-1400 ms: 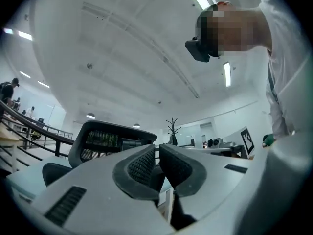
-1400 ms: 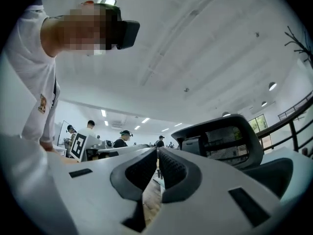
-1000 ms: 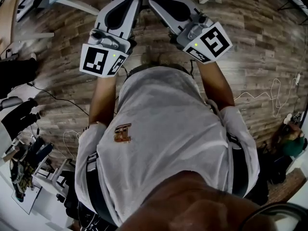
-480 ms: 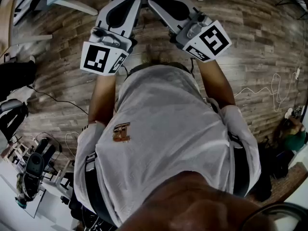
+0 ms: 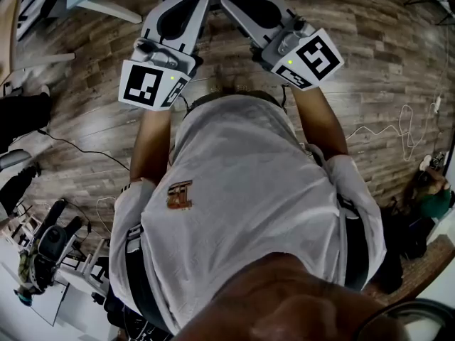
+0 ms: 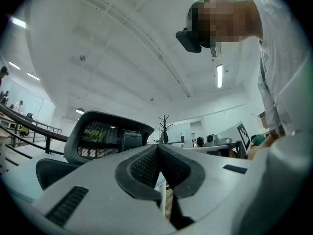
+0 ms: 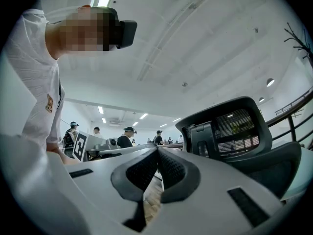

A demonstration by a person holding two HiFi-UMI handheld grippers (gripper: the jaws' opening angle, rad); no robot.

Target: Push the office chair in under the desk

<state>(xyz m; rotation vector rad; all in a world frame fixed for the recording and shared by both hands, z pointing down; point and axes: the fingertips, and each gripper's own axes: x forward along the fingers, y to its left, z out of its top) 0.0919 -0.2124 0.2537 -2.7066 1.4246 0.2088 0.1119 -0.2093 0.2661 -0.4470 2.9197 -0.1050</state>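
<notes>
Your office chair (image 6: 105, 136): black, mesh headrest panel, upright; left gripper (image 6: 157, 147), right gripper (image 7: 157, 150): jaws pressed together, empty

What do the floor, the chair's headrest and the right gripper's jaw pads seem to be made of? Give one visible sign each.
Floor: wood or wood-look planks, matt; grain and staggered joints show.
Chair headrest: see-through mesh in a dark, smooth frame, probably plastic.
Right gripper pads: dark, likely rubber; fine ribbed texture.
</notes>
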